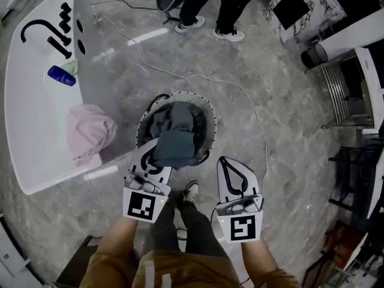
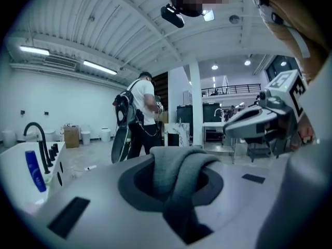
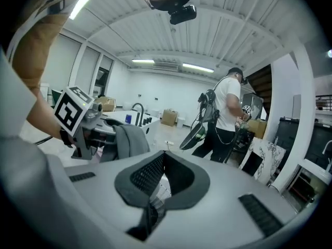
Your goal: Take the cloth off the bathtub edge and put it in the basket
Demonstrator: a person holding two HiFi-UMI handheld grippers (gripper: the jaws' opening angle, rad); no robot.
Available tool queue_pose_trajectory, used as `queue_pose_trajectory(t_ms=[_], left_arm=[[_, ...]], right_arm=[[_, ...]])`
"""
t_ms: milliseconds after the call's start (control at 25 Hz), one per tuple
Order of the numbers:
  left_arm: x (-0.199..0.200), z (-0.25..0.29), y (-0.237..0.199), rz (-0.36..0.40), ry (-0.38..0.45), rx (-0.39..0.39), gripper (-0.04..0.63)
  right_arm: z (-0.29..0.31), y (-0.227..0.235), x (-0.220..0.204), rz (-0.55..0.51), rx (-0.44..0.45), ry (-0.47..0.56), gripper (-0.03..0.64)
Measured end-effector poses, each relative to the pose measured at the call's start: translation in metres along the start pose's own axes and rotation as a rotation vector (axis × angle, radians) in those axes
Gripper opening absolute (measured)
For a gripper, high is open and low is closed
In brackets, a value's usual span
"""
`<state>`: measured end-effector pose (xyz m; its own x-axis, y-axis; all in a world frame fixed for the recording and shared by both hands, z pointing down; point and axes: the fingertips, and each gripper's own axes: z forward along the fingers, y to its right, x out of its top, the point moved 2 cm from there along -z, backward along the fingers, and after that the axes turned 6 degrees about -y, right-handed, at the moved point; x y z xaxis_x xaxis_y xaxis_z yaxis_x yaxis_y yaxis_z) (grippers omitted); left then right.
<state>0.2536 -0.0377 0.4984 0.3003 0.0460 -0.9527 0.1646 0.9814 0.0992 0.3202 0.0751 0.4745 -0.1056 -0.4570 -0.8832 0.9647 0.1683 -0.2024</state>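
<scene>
A pink cloth [image 1: 90, 134] lies bunched on the near edge of the white bathtub [image 1: 33, 119]. To its right, the round dark basket [image 1: 204, 110] stands on the floor with grey cloths inside. My left gripper [image 1: 155, 156] hangs over the basket's near rim, shut on a grey cloth [image 1: 174, 149]. In the left gripper view this grey cloth [image 2: 179, 175] is bunched between the jaws of the left gripper [image 2: 179, 193]. My right gripper [image 1: 228, 162] is beside the basket, shut and empty. In the right gripper view the right gripper [image 3: 162, 183] has nothing between its jaws.
A black faucet [image 1: 39, 29] and a blue bottle [image 1: 62, 75] sit at the tub's far end. A white cable [image 1: 198, 77] snakes over the grey floor. A person's legs [image 1: 210, 8] stand beyond the basket. Racks [image 1: 348, 95] line the right side.
</scene>
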Motion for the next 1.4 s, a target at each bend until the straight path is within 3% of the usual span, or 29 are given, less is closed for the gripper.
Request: queue_pose_trajectory(t_ms=[80,280,440,640,720,840,960,1280,1400], left_arm=[[-0.041,0.017,0.013,0.012,-0.025,-0.001,0.066],[-0.141,0.044,0.009,-0.038,-0.083,0.032,0.066],[-0.221,0.066,0.013,-0.059,-0.208,0.049,0.069],[-0.290,0.079,0.021,-0.053,-0.330,0.051,0.090],[-0.305,0.086,0.021,-0.041,-0.342,0.041,0.116],[-0.318,0.092,0.023,0.007,-0.348,0.022,0.233],[-0.326,0.094,0.024,0.024,-0.351,0.017,0.270],[-0.322,0.085,0.023,0.005,-0.348,0.034,0.276],[-0.321,0.080,0.031,0.014,-0.370,0.004,0.285]], right_arm=[[0.017,-0.002,-0.033,0.025,0.008,-0.009,0.006],[0.073,-0.033,-0.103,0.020,0.051,-0.016,0.006],[0.096,-0.043,-0.155,0.042,0.041,-0.051,0.006],[0.108,-0.041,-0.192,0.057,0.018,-0.046,0.006],[0.115,-0.041,-0.205,0.064,0.012,-0.053,0.006],[0.125,-0.042,-0.215,0.091,0.004,-0.038,0.006],[0.132,-0.042,-0.220,0.098,0.003,-0.035,0.006],[0.126,-0.039,-0.215,0.095,-0.001,-0.034,0.006],[0.120,-0.038,-0.215,0.098,-0.007,-0.037,0.006]])
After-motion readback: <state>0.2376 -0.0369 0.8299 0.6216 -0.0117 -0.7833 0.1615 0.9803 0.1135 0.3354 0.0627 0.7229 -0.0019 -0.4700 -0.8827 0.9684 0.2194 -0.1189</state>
